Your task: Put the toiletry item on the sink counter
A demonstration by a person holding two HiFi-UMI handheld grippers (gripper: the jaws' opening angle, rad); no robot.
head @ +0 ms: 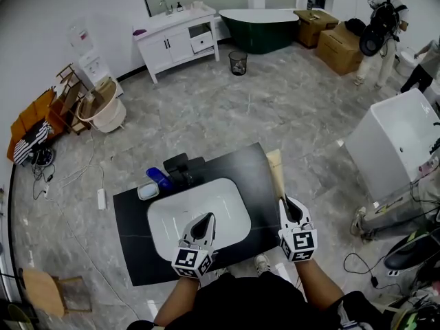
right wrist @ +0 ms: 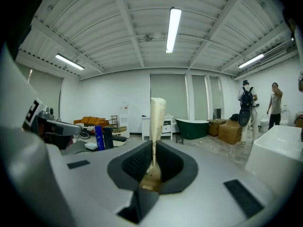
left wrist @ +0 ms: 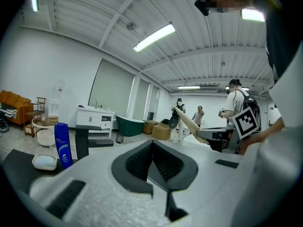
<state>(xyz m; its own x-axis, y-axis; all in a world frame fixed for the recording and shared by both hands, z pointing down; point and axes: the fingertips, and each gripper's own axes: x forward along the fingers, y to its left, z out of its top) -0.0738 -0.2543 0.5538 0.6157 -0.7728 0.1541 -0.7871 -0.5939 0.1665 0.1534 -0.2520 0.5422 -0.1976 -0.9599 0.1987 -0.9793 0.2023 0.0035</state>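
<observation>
Carrying | right gripper (head: 284, 201) pinching tube (head: 276, 172) at counter's (head: 134, 246) 3 o'clock edge | left gripper (head: 207, 218) closed, empty | next: probably lowering tube flat, releasing.

Left claw (head: 205, 220) is holding its jaws together, gripping nothing. Right claw (head: 289, 208) is pinching a cream tube (head: 276, 172) by its end, tube pointing forward. Both claws are sitting level, side by side.
</observation>
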